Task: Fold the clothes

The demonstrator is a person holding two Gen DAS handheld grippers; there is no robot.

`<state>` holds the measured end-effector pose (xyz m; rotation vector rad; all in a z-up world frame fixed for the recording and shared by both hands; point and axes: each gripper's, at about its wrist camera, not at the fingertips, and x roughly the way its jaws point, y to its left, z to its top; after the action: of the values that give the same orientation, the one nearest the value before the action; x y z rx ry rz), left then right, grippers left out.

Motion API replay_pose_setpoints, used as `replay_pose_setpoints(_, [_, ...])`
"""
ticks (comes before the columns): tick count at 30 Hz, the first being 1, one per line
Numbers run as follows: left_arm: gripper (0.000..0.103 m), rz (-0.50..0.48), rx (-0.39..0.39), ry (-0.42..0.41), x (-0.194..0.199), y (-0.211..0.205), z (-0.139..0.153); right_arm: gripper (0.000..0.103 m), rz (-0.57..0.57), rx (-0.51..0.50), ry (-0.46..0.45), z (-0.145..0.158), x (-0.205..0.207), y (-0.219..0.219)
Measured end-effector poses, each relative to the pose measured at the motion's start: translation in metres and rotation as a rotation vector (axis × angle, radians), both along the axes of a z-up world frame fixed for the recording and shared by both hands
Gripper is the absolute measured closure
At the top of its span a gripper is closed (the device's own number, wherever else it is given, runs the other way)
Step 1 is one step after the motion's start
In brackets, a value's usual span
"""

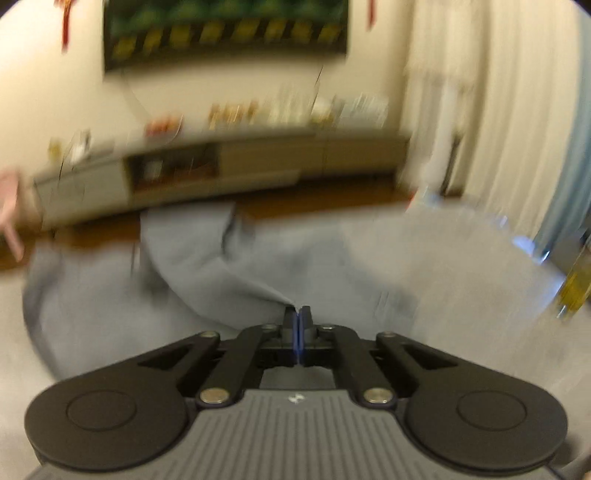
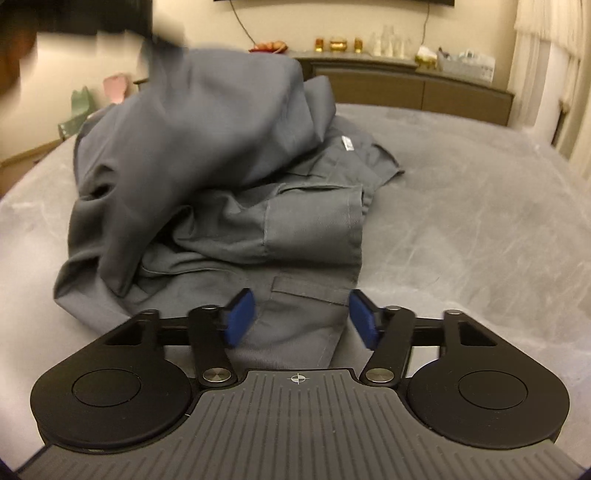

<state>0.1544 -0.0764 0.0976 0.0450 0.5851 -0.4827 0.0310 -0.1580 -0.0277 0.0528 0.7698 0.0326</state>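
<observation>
A grey work garment (image 2: pixel 229 155) lies crumpled on a grey marbled table (image 2: pixel 461 221). Its pocket flap and hem reach the near edge. My right gripper (image 2: pixel 301 317) hovers low over that near hem, open, its blue pads (image 2: pixel 242 317) on either side of the cloth without pressing it. In the blurred left wrist view my left gripper (image 1: pixel 297 314) is shut, pinching a peak of the garment (image 1: pixel 221 258), which drapes down and away from the tips. In the right wrist view the lifted cloth rises towards a dark blurred shape (image 2: pixel 92 18) at the top left.
A long low sideboard (image 2: pixel 406 77) with bottles and gold ornaments runs along the far wall. Pale curtains (image 2: pixel 546 74) hang at the right. Pink and green items (image 2: pixel 118 86) stand beyond the table's left edge. A yellowish bottle (image 1: pixel 576 280) is at the right.
</observation>
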Motion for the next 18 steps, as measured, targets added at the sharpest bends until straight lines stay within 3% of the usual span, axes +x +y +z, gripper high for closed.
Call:
replay_pose_setpoints(1, [0.103, -0.024, -0.041, -0.036, -0.002, 0.001, 0.020, 0.073, 0.007, 0.021, 0.006, 0.000, 0.001, -0.002])
replay_pose_setpoints(3, [0.102, -0.085, -0.129, -0.119, -0.020, 0.010, 0.051, 0.092, 0.020, 0.062, 0.017, 0.001, 0.002, -0.005])
replay_pose_setpoints(5, [0.101, -0.051, -0.114, -0.100, -0.019, 0.020, 0.043, 0.093, 0.030, 0.073, 0.014, 0.002, -0.002, -0.005])
replay_pose_setpoints(7, [0.089, 0.011, -0.067, -0.033, -0.012, 0.031, 0.019, 0.092, 0.018, 0.083, 0.016, 0.004, -0.006, -0.008])
replay_pose_setpoints(8, [0.076, 0.044, -0.047, 0.020, -0.011, 0.041, -0.002, 0.091, 0.008, 0.090, 0.018, 0.004, -0.007, -0.011])
replay_pose_setpoints(9, [0.060, 0.069, -0.040, 0.066, -0.012, 0.052, -0.022, 0.081, -0.014, 0.099, 0.015, 0.006, -0.009, -0.014])
replay_pose_setpoints(10, [0.051, 0.092, -0.043, 0.102, -0.016, 0.063, -0.041, 0.065, -0.035, 0.100, 0.012, 0.009, -0.009, -0.016])
replay_pose_setpoints(12, [0.017, 0.143, -0.062, 0.144, -0.029, 0.085, -0.070, 0.051, -0.047, 0.099, -0.016, 0.022, -0.005, -0.019])
replay_pose_setpoints(14, [0.010, 0.185, -0.075, 0.169, -0.037, 0.104, -0.089, 0.046, -0.044, 0.098, -0.065, 0.040, 0.001, -0.019])
replay_pose_setpoints(16, [0.007, 0.217, -0.092, 0.210, -0.036, 0.118, -0.103, 0.022, -0.034, 0.088, -0.125, 0.059, 0.011, -0.015])
replay_pose_setpoints(18, [0.006, 0.280, -0.104, 0.241, -0.026, 0.131, -0.109, 0.016, 0.023, 0.077, -0.162, 0.073, 0.032, 0.001])
